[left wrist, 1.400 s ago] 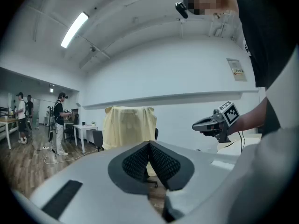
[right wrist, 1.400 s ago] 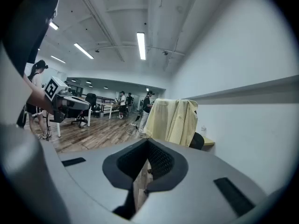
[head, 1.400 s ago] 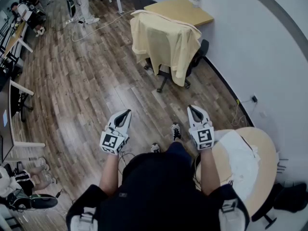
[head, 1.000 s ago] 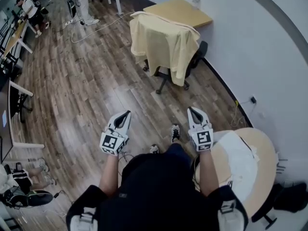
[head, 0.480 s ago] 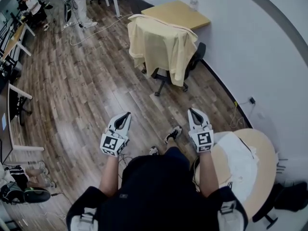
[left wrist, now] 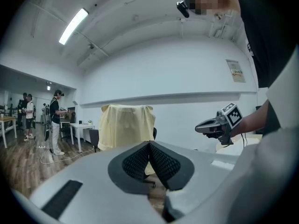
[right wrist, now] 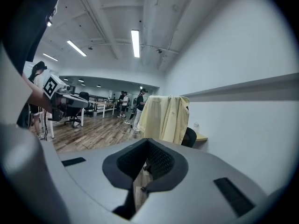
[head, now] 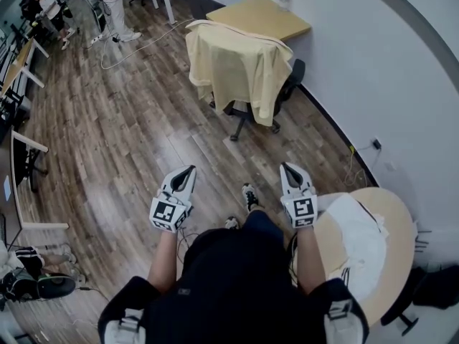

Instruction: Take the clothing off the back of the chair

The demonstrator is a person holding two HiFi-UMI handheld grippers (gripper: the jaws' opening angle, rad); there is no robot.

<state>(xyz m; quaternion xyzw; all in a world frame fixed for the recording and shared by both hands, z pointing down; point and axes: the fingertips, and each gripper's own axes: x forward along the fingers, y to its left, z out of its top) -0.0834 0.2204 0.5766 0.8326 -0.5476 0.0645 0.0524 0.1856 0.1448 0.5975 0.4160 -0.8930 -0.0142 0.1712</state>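
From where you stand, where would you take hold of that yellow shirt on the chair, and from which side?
Probably the top fold of the yellow shirt, where it bends over the chair back's upper edge. Come from this near side, where the cloth hangs flat and free, and lift upward.

Pale yellow clothing (head: 233, 67), black chair (head: 290, 84).

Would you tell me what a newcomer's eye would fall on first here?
The pale yellow garment draped over the back of the black chair, by the wall beside a wooden desk, stands out first. In front, the left tool and right tool are shut and empty, well short of it.
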